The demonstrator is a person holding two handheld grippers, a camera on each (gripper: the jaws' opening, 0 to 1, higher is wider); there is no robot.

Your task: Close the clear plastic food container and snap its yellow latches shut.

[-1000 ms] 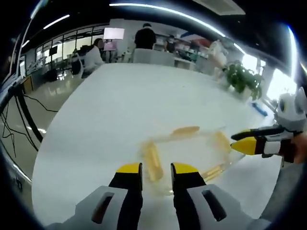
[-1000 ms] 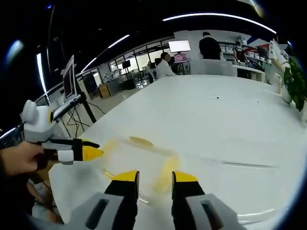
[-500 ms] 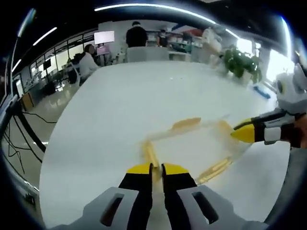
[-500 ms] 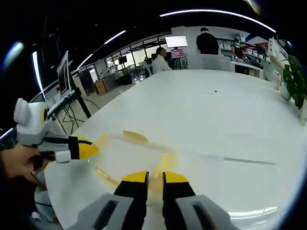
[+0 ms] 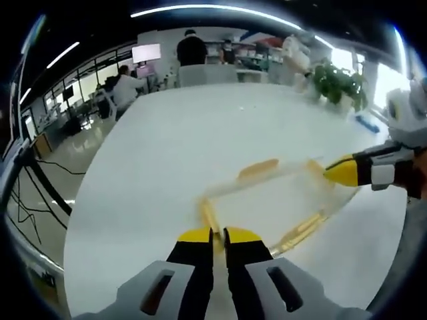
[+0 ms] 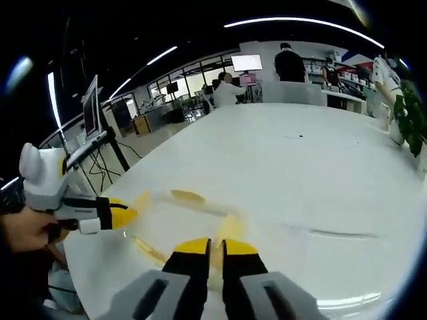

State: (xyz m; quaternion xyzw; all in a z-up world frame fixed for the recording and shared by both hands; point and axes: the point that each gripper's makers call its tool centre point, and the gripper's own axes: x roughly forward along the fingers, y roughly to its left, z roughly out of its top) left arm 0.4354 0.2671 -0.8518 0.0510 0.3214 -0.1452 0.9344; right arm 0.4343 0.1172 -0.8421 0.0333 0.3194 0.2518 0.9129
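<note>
Centrally on the white desk (image 5: pixel 173 153) a clear plastic food container (image 5: pixel 270 207) is seen lying flat, its yellow latches (image 5: pixel 258 168) spread around the rim. In the left gripper view, the left gripper (image 5: pixel 211 235) is pressed down at the container's near edge, over a yellow latch, its yellow-tipped fingers (image 5: pixel 195 235) drawn nearly together; whether the latch is pinched cannot be told. The right gripper (image 5: pixel 343 172) is placed at the far right edge, its fingers appearing closed to a point. In the right gripper view, the right gripper (image 6: pixel 209 247) is seen with fingers almost touching over a latch (image 6: pixel 228 227), and the left gripper (image 6: pixel 123 215) is at the container's (image 6: pixel 180 220) left edge.
</note>
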